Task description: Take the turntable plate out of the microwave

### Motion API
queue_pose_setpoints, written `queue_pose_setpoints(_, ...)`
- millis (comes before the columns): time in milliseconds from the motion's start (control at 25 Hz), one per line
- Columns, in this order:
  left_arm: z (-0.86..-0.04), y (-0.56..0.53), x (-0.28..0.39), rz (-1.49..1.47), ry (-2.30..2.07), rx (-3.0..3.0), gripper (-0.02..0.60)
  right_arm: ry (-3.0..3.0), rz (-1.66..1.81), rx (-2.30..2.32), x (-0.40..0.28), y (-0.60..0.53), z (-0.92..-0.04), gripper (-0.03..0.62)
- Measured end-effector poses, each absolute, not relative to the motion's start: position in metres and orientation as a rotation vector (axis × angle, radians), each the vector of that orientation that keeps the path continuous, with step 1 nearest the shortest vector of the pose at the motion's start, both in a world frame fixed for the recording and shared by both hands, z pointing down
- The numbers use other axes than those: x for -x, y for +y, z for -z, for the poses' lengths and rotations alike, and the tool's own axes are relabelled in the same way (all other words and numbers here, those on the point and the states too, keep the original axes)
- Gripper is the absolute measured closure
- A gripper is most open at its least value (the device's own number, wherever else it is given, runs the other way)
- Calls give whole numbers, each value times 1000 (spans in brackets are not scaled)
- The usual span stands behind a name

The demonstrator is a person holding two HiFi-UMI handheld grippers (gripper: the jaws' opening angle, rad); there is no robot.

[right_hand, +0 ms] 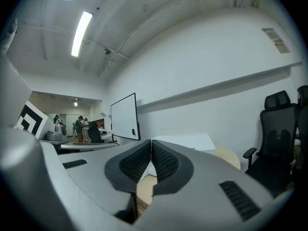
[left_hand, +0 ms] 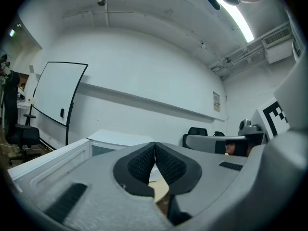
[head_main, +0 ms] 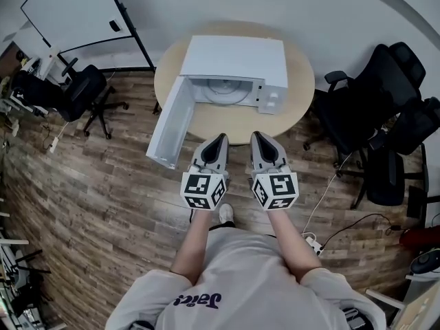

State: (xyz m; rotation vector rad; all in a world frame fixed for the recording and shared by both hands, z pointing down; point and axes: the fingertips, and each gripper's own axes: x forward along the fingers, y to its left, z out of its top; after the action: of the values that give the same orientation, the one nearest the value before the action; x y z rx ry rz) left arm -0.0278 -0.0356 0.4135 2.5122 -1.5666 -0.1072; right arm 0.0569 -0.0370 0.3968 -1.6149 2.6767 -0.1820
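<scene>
Two forearms just below the head camera each carry one grey two-jaw gripper topped by one black-and-white marker cube. Both the left gripper (head_main: 218, 137) and the right gripper (head_main: 260, 135) have their jaws clenched together on nothing. Ahead, one round pale wooden table (head_main: 227, 124) bears one white microwave (head_main: 237, 59), its single door (head_main: 172, 122) swung open leftward. One clear glass turntable plate (head_main: 225, 91) lies inside it, apart from both grippers.

round table (head_main: 301, 82) ahead of the left gripper (head_main: 218, 137) and right gripper (head_main: 260, 135); whiteboard (head_main: 75, 12) far left, black chairs (head_main: 385, 102) right, plank floor (head_main: 103, 184) below.
</scene>
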Motion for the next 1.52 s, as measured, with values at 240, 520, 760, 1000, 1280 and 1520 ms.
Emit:
queue_pose_setpoints(240, -427, -69, 51, 4, -1610, -2504, 565, 2703, 157, 1607, -21, -69, -396, 577)
queue_pose_setpoints(520, -437, -91, 90, 37, -1626, -2444, 565, 2717, 172, 1639, 0, -89, -407, 577)
queue_pose_setpoints(760, -462, -102, 90, 22, -1578, -2438, 565, 2721, 320, 1664, 0, -106, -444, 577)
queue_pose_setpoints(1000, -477, -121, 88, 69, -1580, -2439, 565, 2713, 465, 1616, 1, -134, -474, 577)
queue_pose_setpoints(1280, -488, -154, 83, 73, -1575, -2471, 565, 2713, 608, 1584, 2, -170, -513, 576)
queue_pose_setpoints(1520, -507, -186, 70, 0, -1535, -2466, 565, 2683, 763, 1554, 2, -203, -541, 576)
